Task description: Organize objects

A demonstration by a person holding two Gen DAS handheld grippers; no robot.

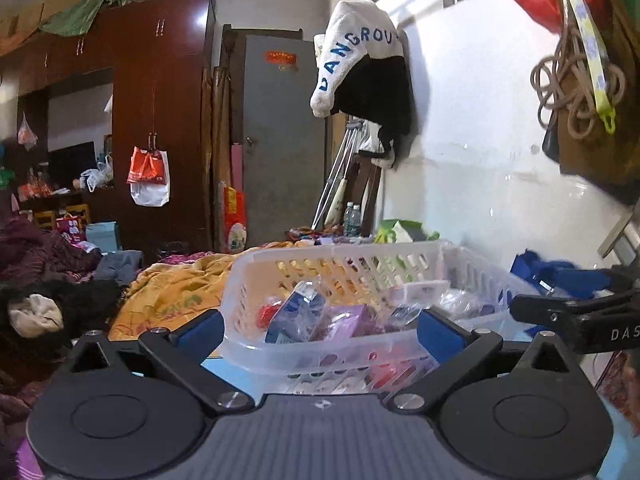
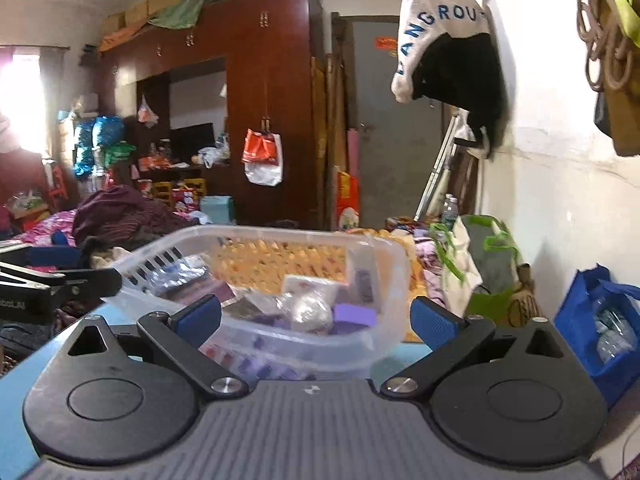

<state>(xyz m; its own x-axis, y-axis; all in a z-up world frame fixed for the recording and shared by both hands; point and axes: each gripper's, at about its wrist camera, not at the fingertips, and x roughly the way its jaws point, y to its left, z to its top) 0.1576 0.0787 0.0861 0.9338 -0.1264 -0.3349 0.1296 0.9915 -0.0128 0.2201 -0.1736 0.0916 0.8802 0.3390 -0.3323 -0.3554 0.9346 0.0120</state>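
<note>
A clear plastic basket [image 1: 248, 280] with slotted walls sits on a light blue table top, right in front of both grippers; it also shows in the right wrist view [image 2: 384, 264]. It holds several small items: a blue carton [image 1: 294, 312], a purple box [image 1: 344, 322], a silver foil ball [image 2: 310, 310] and a small purple block [image 2: 354, 314]. My left gripper [image 1: 320, 330] is open, its blue pads on either side of the basket's near wall. My right gripper [image 2: 316, 316] is open the same way. The right gripper's arm [image 1: 576, 316] shows at the right of the left wrist view.
A bed with an orange blanket [image 1: 176, 292] and dark clothes [image 2: 120, 216] lies beyond the table. A blue bag [image 2: 600, 320] and a green-and-white bag [image 2: 484, 264] stand by the white wall on the right. A dark wardrobe [image 1: 160, 120] and grey door [image 1: 280, 140] are far back.
</note>
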